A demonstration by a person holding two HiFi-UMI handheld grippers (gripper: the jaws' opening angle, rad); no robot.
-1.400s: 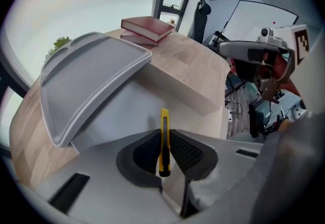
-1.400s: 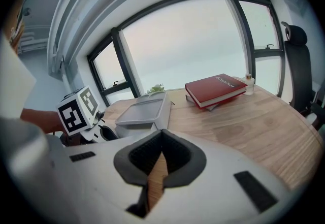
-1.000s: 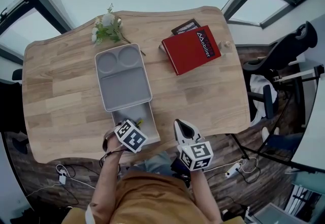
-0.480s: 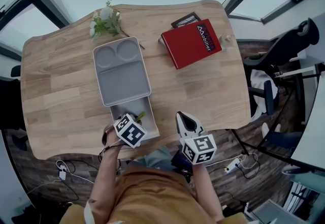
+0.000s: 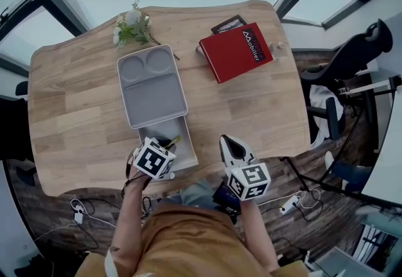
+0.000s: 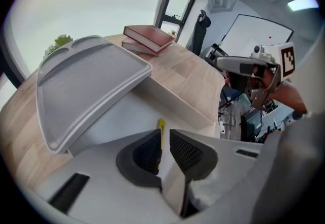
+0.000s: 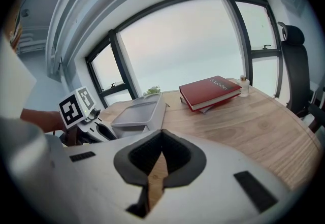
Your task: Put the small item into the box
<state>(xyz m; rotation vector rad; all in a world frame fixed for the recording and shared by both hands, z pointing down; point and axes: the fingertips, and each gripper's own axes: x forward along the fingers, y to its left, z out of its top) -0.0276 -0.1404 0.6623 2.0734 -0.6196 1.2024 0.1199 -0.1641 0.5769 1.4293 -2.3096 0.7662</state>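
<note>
over the near end of the open white plastic box [image 5: 190, 155], i have my left gripper [image 6: 163, 137] pinched narrow on the thin yellow small item [image 6: 161, 127]. a grey compartment tray [image 5: 154, 90] covers the box's far part. to the right, my right gripper [image 7: 161, 141] has its jaws together, empty, at the wooden table's [image 5: 251, 106] near edge.

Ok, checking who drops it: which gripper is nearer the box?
Left. The left gripper is over the box, yellow item between its jaws; the right gripper is apart, off to its right.
</note>
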